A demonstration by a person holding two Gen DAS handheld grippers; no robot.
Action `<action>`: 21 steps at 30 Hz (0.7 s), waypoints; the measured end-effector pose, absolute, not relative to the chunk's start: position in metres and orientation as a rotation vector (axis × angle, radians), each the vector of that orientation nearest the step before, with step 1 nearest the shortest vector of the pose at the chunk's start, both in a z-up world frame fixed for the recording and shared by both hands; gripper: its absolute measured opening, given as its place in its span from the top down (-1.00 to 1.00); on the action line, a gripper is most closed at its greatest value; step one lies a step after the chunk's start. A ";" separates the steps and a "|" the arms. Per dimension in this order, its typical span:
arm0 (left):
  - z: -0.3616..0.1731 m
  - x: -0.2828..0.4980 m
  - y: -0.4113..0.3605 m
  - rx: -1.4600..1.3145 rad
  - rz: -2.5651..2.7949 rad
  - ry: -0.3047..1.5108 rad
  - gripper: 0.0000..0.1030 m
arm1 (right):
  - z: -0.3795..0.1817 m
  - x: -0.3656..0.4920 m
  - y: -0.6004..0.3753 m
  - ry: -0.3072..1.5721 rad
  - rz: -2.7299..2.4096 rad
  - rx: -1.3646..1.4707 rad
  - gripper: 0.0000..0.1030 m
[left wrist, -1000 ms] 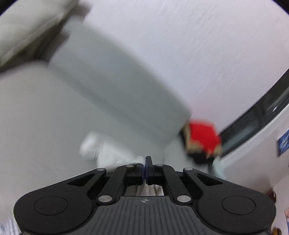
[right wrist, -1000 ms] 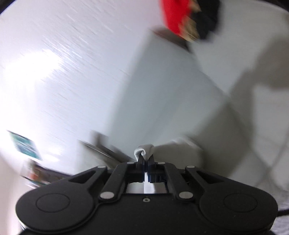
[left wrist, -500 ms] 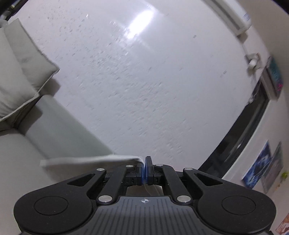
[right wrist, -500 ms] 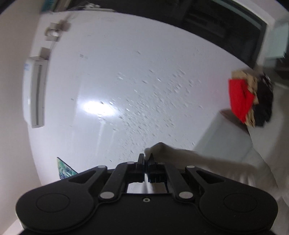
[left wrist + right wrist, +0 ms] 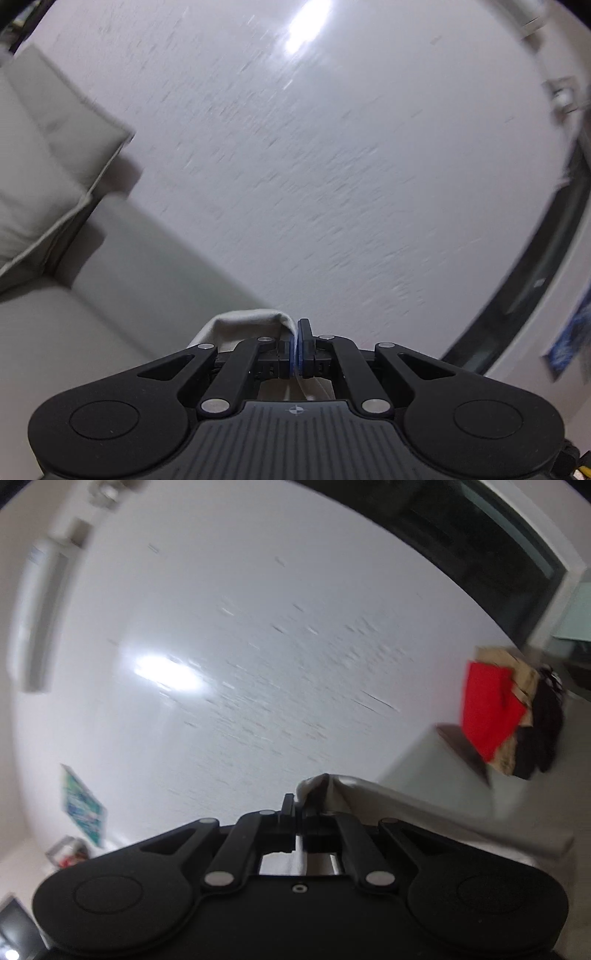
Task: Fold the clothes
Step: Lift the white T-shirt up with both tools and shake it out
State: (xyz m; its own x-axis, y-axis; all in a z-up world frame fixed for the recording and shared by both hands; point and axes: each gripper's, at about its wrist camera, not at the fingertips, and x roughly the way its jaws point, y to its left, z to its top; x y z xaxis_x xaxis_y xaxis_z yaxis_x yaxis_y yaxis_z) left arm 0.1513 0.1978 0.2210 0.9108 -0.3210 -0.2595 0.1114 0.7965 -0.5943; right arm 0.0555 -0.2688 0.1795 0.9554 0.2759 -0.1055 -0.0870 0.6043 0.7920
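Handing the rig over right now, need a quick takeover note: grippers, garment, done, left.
Left gripper: shut on an edge of the white garment.
Right gripper: shut on another edge of the same garment.
Garment is lifted off the grey sofa and hangs between the two grippers, in front of the white wall.
Folded red and black clothes are stacked at the sofa's far end.
Done: pickup. Left: lay it flat, fold, stack.

Grey sofa (image 5: 122, 266) with cushion (image 5: 44, 162) against white wall (image 5: 332, 166); dark window (image 5: 480, 535); bright glare.
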 end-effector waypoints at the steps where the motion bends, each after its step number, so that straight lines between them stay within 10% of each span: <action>1: 0.224 0.166 0.195 -0.591 -0.208 0.373 0.98 | 0.177 0.079 -0.264 0.254 0.178 0.879 0.95; 9: 0.272 0.139 0.174 -0.444 -0.261 0.086 0.96 | 0.215 0.092 -0.261 0.074 0.167 0.756 0.95; 21: 0.007 0.143 0.169 -0.465 -0.087 0.545 0.97 | 0.009 0.108 -0.260 0.508 0.061 0.840 0.95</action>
State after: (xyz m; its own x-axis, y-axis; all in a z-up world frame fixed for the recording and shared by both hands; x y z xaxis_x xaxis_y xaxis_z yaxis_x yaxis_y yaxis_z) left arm 0.1434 0.1686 0.0069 0.8542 -0.2011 -0.4795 -0.0414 0.8929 -0.4483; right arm 0.1076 -0.2600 0.0088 0.8793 0.2483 -0.4064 0.1452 0.6730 0.7253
